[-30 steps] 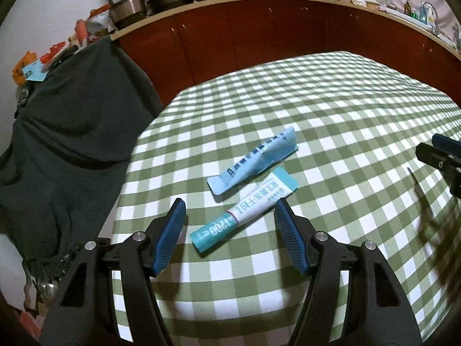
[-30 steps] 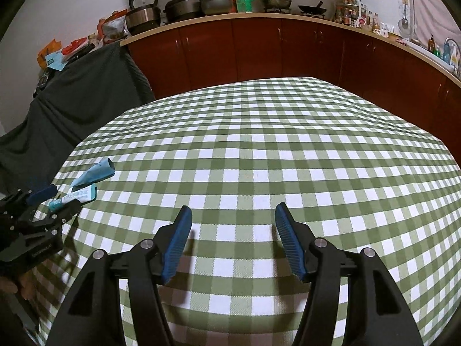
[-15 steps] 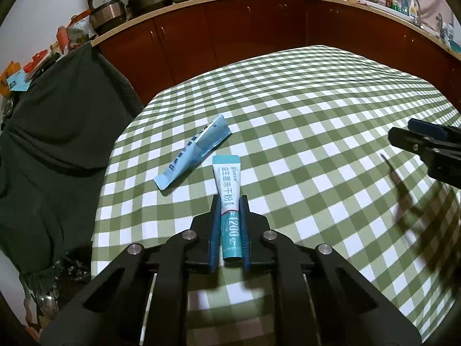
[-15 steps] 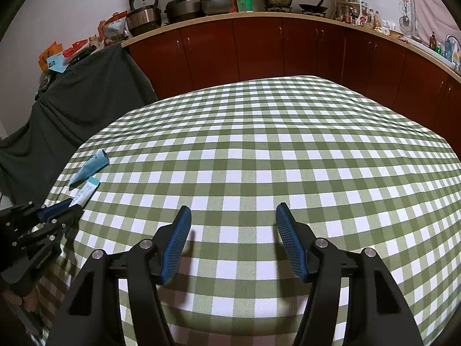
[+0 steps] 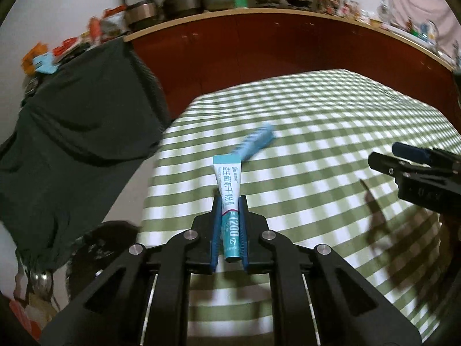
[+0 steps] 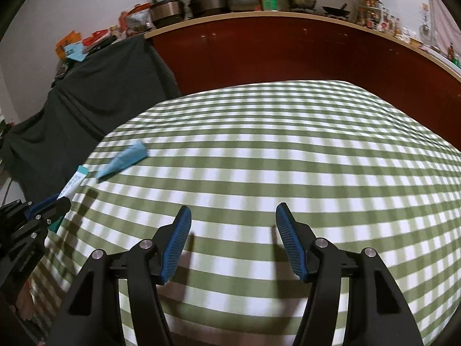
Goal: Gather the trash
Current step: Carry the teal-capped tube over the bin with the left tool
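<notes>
At the left, the left claw (image 5: 229, 230) is clamped on a teal and white sachet (image 5: 228, 199), whose far end sticks out forward, raised over the near left edge of the green checked surface (image 5: 331, 132). Just beyond it, a blue wrapper (image 5: 255, 141) lies flat on the cloth. To the right, the right claw (image 6: 233, 240) hangs over bare cloth, jaws moderately wide with nothing between them.

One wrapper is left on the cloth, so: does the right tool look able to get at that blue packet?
Probably yes. The right tool stands open and empty, and bare tablecloth lies between it and the blue packet.
</notes>
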A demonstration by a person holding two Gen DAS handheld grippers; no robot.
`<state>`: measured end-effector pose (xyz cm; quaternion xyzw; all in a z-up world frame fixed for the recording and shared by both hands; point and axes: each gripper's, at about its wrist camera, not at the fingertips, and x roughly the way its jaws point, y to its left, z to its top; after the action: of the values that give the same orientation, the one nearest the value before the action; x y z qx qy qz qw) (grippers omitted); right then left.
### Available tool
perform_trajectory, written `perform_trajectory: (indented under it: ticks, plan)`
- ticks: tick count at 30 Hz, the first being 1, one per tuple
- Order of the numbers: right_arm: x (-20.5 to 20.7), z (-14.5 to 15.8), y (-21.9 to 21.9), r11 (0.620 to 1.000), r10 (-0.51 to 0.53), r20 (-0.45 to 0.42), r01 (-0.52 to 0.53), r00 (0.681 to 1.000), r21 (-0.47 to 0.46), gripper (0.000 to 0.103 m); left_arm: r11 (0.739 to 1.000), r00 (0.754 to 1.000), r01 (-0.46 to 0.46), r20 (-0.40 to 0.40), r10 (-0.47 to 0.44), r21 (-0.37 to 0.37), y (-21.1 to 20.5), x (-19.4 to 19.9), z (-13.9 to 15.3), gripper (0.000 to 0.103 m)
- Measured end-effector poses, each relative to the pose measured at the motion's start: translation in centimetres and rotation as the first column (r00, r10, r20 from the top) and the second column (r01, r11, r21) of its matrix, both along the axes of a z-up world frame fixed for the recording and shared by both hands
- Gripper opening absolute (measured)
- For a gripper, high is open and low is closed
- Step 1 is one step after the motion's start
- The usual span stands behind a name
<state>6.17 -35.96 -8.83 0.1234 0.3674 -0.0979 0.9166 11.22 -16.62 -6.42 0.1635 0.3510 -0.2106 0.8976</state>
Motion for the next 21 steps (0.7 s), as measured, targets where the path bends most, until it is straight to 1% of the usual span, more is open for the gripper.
perform_trajectory:
  ticks: [5, 11, 14, 17, 19, 21]
  plan:
    - [2.2, 0.5, 3.3, 0.998, 0.062, 0.008, -0.062, 0.998, 0.000, 0.060, 0.995, 0.995, -0.101, 0.014, 0.101, -0.006, 4.1, 1.1, 0.5, 0.011]
    - [5.7, 0.5, 7.2, 0.993, 0.119, -0.009, -0.119, 0.993, -0.002, 0.060, 0.977, 0.977, -0.212, 0.026, 0.212, -0.006, 9.4, 2.4, 0.8, 0.011]
    - [7.2, 0.1, 8.6, 0.992, 0.126, -0.025, -0.125, 0.992, 0.012, 0.060, 0.964, 0.964, -0.265, 0.029, 0.265, 0.001, 12.2, 3.4, 0.7, 0.011]
    - [8.5, 0.0, 9.5, 0.992, 0.124, -0.037, -0.122, 0.992, 0.035, 0.060, 0.954, 0.954, -0.299, 0.032, 0.299, 0.007, 14.2, 4.1, 0.5, 0.011]
    - [9.3, 0.0, 9.9, 0.993, 0.112, -0.041, -0.110, 0.993, 0.042, 0.064, 0.947, 0.947, -0.320, 0.034, 0.320, 0.010, 15.7, 4.7, 0.3, 0.011]
    - [9.9, 0.1, 10.2, 0.995, 0.092, -0.046, -0.090, 0.995, 0.037, 0.064, 0.941, 0.941, -0.338, 0.038, 0.337, 0.010, 16.9, 5.0, 0.2, 0.011]
